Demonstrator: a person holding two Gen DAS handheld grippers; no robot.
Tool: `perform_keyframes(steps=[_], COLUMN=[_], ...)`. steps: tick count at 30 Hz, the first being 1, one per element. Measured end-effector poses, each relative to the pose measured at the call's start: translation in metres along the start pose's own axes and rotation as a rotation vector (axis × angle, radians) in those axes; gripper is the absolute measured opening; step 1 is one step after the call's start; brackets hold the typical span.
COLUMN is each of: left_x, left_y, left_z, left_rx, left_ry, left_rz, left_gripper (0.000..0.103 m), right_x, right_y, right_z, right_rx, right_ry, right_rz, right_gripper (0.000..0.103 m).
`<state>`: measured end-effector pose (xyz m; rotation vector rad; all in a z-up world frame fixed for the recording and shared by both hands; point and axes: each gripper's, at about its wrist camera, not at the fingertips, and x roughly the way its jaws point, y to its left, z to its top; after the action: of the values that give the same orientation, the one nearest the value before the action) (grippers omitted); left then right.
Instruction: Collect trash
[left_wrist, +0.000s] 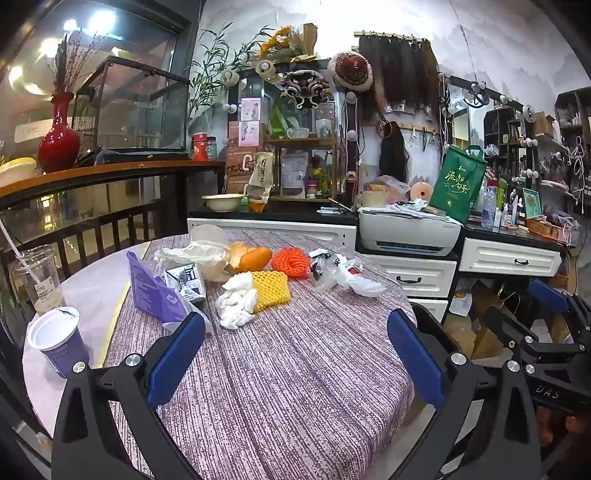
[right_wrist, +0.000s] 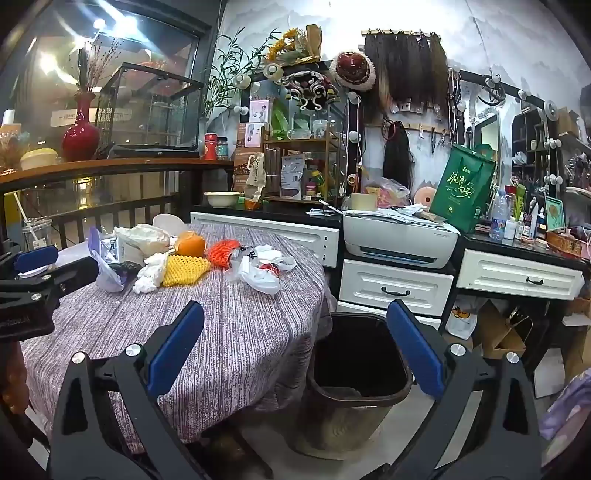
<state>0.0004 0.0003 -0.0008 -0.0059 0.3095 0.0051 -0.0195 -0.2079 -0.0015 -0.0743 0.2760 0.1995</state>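
Trash lies piled on the far half of a round table (left_wrist: 288, 369) with a striped purple cloth: crumpled white tissue (left_wrist: 236, 302), a yellow foam net (left_wrist: 270, 290), an orange foam net (left_wrist: 291, 261), orange peel (left_wrist: 251, 256), a purple packet (left_wrist: 151, 291), a small carton (left_wrist: 186, 282) and a clear plastic bag (left_wrist: 343, 273). My left gripper (left_wrist: 295, 354) is open above the near cloth, nothing between its blue pads. My right gripper (right_wrist: 295, 347) is open too, over the table's right edge and a dark bin (right_wrist: 360, 373) on the floor. The same pile (right_wrist: 184, 266) shows from the right wrist.
A lidded paper cup (left_wrist: 55, 343) and a clear plastic cup with a straw (left_wrist: 35, 280) stand at the table's left edge. White drawers (right_wrist: 397, 286), a printer (right_wrist: 399, 240) and a cluttered counter lie behind. Paper bags (right_wrist: 506, 332) sit on the floor right of the bin.
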Motion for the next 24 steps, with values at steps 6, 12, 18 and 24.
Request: perform_keyframes(steps=[6, 12, 18, 24], left_x=[0.0, 0.0017, 0.002, 0.0027], left_y=[-0.002, -0.0003, -0.0012, -0.002], left_z=[-0.0016, 0.0006, -0.0003, -0.001], left_rx=[0.008, 0.004, 0.002, 0.001], left_ry=[0.014, 0.007, 0.011, 0.011], left_rz=[0.007, -0.007, -0.01, -0.011], left_gripper=[0.098, 0.098, 0.098, 0.098], right_x=[0.0017, -0.0031, -0.0015, -0.0014], right_y=[0.0013, -0.0018, -0.0024, -0.0014], right_z=[-0.0038, -0.0006, -0.002, -0.0032], right_rx=[0.005, 0.019, 0.033, 0.029], right_ry=[0.0, -0.008, -0.004, -0.006], right_rz=[0.001, 0.0, 0.004, 0.009], right_gripper=[0.098, 0.098, 0.098, 0.098])
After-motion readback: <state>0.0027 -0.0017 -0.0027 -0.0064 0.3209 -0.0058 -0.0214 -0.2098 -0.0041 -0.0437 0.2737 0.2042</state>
